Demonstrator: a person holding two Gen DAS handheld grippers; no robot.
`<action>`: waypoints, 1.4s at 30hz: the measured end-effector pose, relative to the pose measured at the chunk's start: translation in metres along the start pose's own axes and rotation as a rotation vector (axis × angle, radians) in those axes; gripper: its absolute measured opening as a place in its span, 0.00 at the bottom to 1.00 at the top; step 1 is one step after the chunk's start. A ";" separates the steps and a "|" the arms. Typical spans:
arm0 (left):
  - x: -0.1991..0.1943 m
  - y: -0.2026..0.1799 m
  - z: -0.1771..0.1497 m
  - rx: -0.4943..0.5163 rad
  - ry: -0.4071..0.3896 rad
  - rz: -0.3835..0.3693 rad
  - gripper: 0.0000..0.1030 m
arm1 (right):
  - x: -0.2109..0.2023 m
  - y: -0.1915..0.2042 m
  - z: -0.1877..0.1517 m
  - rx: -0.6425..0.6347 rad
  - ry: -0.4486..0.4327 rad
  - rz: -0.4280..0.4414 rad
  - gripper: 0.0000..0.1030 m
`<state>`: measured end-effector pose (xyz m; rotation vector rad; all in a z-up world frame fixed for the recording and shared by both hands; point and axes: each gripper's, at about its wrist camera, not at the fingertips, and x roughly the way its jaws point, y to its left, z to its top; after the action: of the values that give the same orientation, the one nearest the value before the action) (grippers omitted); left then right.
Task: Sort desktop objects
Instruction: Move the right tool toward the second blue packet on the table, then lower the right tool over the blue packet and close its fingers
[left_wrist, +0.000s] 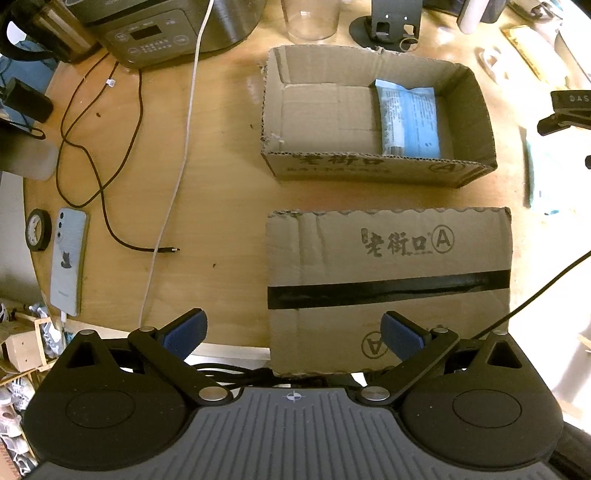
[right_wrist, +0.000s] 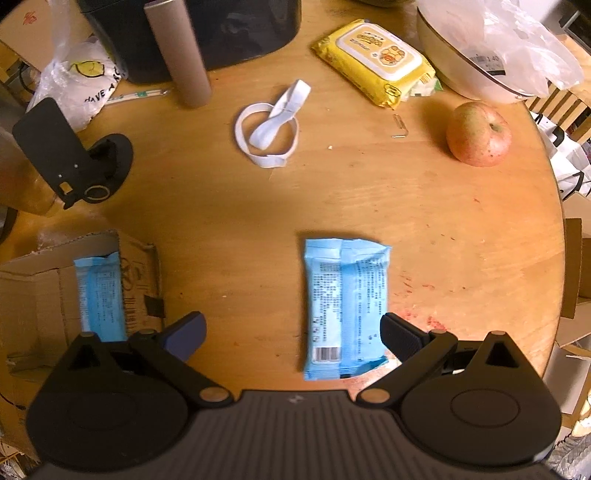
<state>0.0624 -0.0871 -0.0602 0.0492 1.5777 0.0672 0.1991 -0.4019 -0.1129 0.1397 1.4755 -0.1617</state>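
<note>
Overhead, both grippers point down at the round wooden table (right_wrist: 369, 199). The left gripper (left_wrist: 293, 334) hangs wide open over a closed carton (left_wrist: 388, 280) at the table's near edge, beyond it an open box (left_wrist: 325, 122) holding one blue packet (left_wrist: 410, 118). The right gripper (right_wrist: 293, 334), fingers spread wide, straddles a second blue packet (right_wrist: 345, 306) lying flat, with bare wood around it.

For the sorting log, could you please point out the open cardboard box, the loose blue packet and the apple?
open cardboard box (left_wrist: 369, 170): left wrist view, near printed wall.
loose blue packet (right_wrist: 345, 306): right wrist view, middle of wrapper.
apple (right_wrist: 478, 134): right wrist view, middle of skin.
</note>
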 end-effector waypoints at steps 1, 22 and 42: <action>0.000 -0.001 0.000 0.000 0.000 0.001 1.00 | 0.000 -0.002 0.000 0.001 0.000 -0.001 1.00; -0.002 -0.016 -0.005 0.010 0.002 0.010 1.00 | 0.003 -0.036 -0.004 0.029 0.004 -0.001 1.00; -0.002 -0.021 -0.006 0.006 0.003 0.017 1.00 | 0.009 -0.044 -0.003 0.026 0.003 0.004 1.00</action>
<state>0.0568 -0.1081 -0.0592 0.0674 1.5804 0.0753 0.1882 -0.4446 -0.1220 0.1637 1.4766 -0.1780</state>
